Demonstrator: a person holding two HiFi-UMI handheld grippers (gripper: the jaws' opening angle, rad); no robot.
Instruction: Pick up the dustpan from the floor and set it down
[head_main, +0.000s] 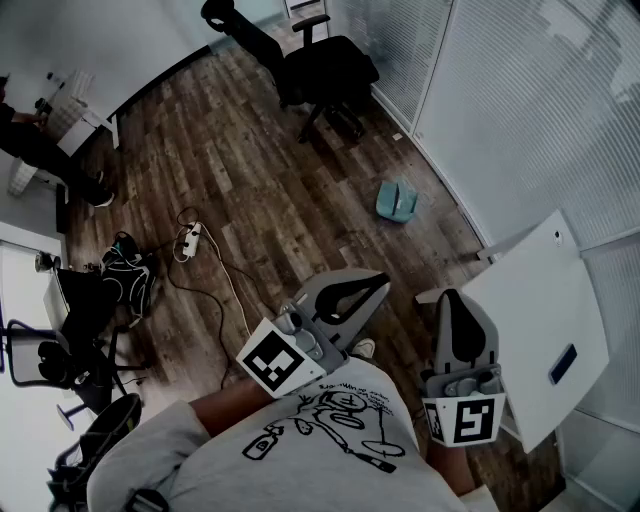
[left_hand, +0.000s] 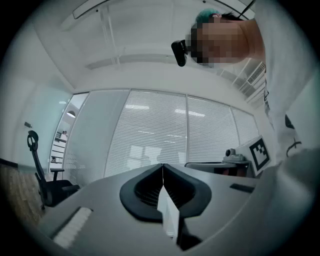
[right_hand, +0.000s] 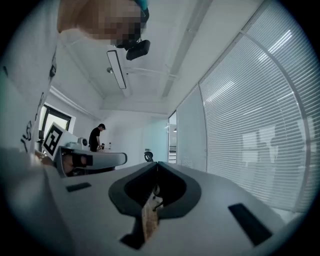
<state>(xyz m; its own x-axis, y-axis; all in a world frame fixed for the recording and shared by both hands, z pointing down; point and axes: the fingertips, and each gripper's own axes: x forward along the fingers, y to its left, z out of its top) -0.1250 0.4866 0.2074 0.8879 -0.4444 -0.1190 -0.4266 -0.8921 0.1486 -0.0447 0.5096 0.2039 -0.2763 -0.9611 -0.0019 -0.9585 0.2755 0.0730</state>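
Note:
A small teal dustpan (head_main: 397, 201) lies on the wooden floor near the glass wall, beyond both grippers and apart from them. My left gripper (head_main: 382, 281) is held at chest height, pointing out over the floor with its jaws closed together and nothing in them. Beside it my right gripper (head_main: 452, 297) is also shut and empty. In the left gripper view the jaws (left_hand: 162, 168) meet in a thin line, and in the right gripper view they (right_hand: 157, 165) meet the same way. Neither gripper view shows the dustpan.
A black office chair (head_main: 315, 60) stands at the far end of the floor. A white table (head_main: 545, 320) is close on my right. A power strip with cables (head_main: 190, 240) and a black bag (head_main: 125, 278) lie to the left. A person (right_hand: 96, 137) stands far off.

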